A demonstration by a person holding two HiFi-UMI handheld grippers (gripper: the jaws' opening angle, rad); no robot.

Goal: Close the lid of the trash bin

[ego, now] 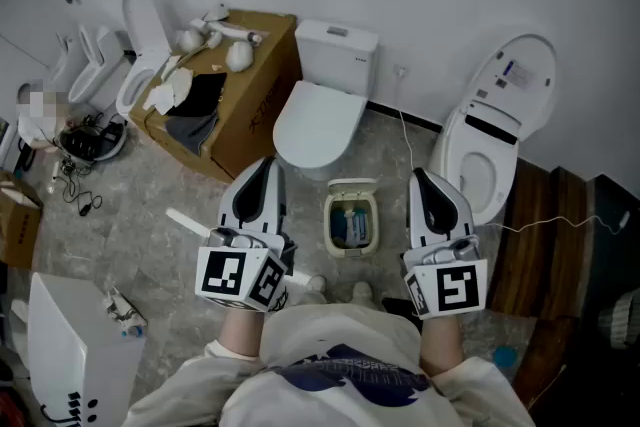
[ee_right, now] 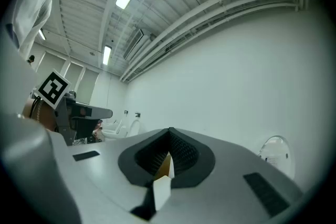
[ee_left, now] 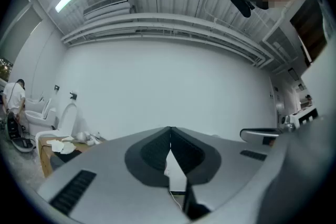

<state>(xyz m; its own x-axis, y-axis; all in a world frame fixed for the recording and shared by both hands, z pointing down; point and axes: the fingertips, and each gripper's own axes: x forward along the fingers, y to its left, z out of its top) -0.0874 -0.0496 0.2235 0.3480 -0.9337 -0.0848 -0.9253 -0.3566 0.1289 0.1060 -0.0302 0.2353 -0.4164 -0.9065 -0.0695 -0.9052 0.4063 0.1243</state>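
Observation:
A small cream trash bin (ego: 352,215) stands on the floor between my two grippers, in front of the person's feet. Its lid (ego: 352,184) is tipped up at the far side, and blue rubbish shows inside. My left gripper (ego: 267,165) is held level to the left of the bin, jaws shut and empty. To the bin's right, my right gripper (ego: 419,177) is also level, shut and empty. In the left gripper view the left gripper (ee_left: 169,129) faces a white wall. The right gripper view shows the right gripper (ee_right: 169,132) facing the same wall. Neither gripper view shows the bin.
A white toilet (ego: 318,110) stands just beyond the bin. Another toilet (ego: 495,130) with its seat raised is at the right, next to dark wooden boards (ego: 540,235). A cardboard box (ego: 225,95) of parts sits at the left. A white cabinet (ego: 75,345) is near left.

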